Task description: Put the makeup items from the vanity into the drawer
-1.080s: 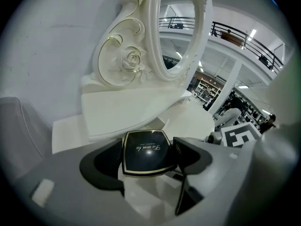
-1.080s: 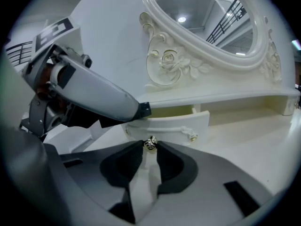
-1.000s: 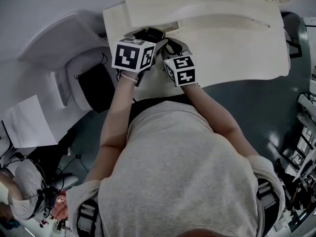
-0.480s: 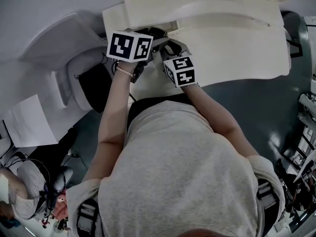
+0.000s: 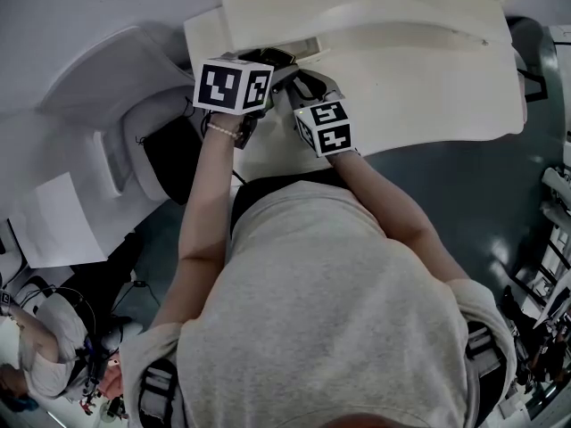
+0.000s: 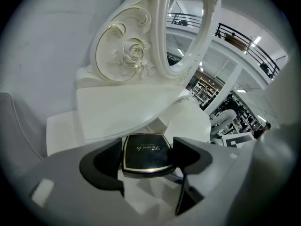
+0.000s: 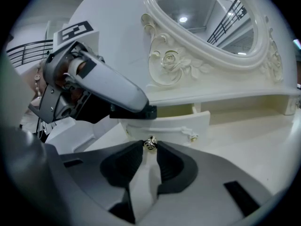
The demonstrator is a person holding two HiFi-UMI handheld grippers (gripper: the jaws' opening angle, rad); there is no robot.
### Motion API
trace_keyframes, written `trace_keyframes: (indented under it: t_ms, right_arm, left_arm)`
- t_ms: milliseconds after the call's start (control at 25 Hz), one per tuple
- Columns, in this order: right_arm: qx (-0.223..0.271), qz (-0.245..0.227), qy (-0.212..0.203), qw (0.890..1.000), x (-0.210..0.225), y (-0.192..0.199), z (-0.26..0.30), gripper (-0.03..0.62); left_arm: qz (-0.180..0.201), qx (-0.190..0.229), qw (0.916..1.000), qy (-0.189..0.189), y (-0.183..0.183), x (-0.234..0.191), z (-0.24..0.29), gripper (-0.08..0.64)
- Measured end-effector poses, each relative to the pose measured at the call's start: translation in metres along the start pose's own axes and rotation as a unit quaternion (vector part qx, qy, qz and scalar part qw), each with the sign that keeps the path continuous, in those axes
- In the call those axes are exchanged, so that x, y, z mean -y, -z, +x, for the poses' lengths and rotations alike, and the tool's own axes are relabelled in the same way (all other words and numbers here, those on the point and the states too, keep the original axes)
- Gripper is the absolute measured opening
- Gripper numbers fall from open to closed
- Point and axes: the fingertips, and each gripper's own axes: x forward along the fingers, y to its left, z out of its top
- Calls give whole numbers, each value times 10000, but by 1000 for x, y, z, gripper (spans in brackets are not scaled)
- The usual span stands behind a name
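- The compact (image 6: 145, 157) is grasped by its 2 side edges in the left claw (image 6: 148, 147) and is held just above the left end of the drawer (image 7: 174, 124). It is judged not to be inside yet.
- The right claw (image 7: 149, 148) is clenched on the small knob (image 7: 150, 143) of the drawer front, and the drawer is seen pulled only partly out.
- The compact may slip or tilt, because its case looks smooth and only the edges are pressed.
- The compact may be knocked on the drawer front or on the shelf above the drawer, because the gap looks narrow.
- The knob may be lost from the right claw, because it is very small. The drawer could then be pushed shut by the compact.
- The 2 claws may be bumped together, because both are close to the drawer.
- Counted: 1 compact, 1 drawer, 1 held knob, 1 more small fitting to the right of it on the drawer front, 1 mirror (image 7: 207, 18), 1 surface (image 7: 244, 140), 2 claws. No other makeup item can be seen.
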Motion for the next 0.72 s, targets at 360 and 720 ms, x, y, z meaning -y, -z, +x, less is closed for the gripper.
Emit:
trace_keyframes:
  t_ms: [360,720]
  right_arm:
    - [6,0,2,10000,1,0,-1,101]
    - [-4,-4,7,10000,1,2,-1,101]
  left_arm:
    - [-194,481,9984,-219,-7,-5,-9,342]
    - [-198,737,9966,-317,-7,-7,-12,342]
